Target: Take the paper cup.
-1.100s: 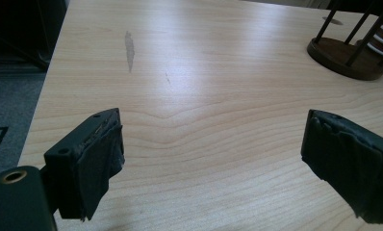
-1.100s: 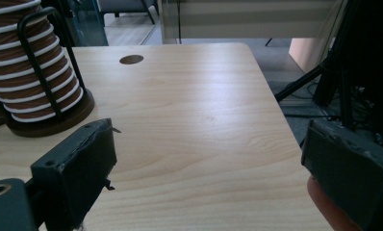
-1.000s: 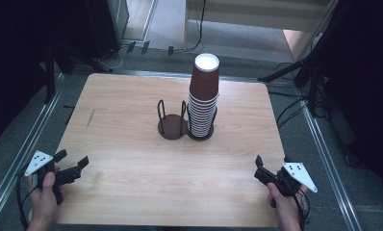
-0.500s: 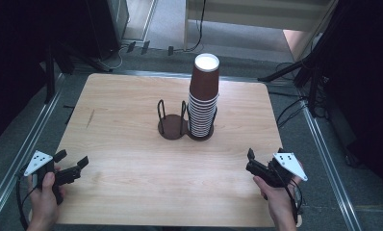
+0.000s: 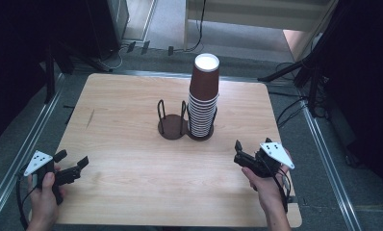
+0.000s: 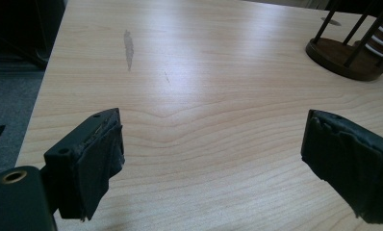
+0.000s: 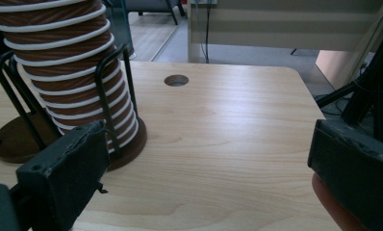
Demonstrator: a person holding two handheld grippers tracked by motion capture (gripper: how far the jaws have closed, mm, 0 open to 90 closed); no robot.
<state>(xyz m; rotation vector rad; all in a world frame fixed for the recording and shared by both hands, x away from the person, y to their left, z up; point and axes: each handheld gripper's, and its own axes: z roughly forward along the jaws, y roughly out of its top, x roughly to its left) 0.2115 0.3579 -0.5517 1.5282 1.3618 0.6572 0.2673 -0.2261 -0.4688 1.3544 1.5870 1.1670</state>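
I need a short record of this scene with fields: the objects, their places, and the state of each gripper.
surface: wooden table
holder: dark two-ring rack, mid-table
left ring: empty
right ring: stack of brown paper cups, upside down
left gripper: open, holds nothing, near left edge
right gripper: open, holds nothing, points toward the cups

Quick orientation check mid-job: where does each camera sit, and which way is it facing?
High view: above the person's side, looking forward and down on the table; both hands, left claw and right claw show.
Left gripper view: rides the left claw, open jaws, facing across bare wood toward the empty holder ring.
Right gripper view: rides the right claw, open jaws, facing the cup stack.
Shared: both gripper views and the high view show the cup holder.
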